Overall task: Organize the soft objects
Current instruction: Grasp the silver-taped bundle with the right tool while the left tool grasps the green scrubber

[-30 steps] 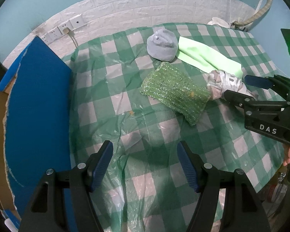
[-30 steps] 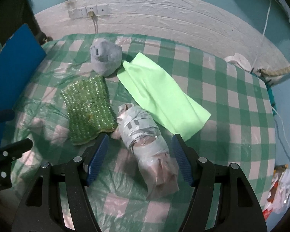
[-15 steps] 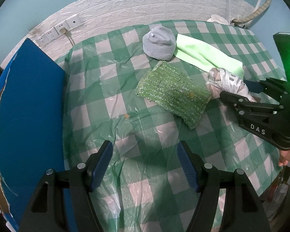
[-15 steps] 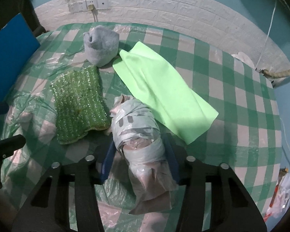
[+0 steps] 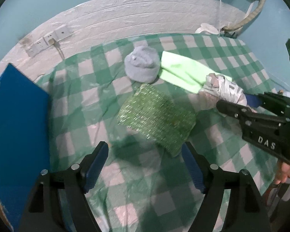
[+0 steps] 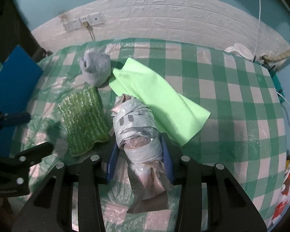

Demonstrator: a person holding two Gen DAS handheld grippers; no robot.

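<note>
Now right tongs [image 6: 139, 158] clamped on taped bundle [image 6: 137, 127] (far end hidden), left tongs [image 5: 145, 166] wide, empty.

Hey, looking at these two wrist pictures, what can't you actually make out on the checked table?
- Grey taped plastic bundle: contents unseen in both views; wrapping covers them, and the right gripper jaws have just been closing on it.
- Blue board: left wrist view's edge cuts it off.
- Sparkly green scrubbing pad: blurred in the left wrist view.
- White wall sockets: too small to read.
</note>
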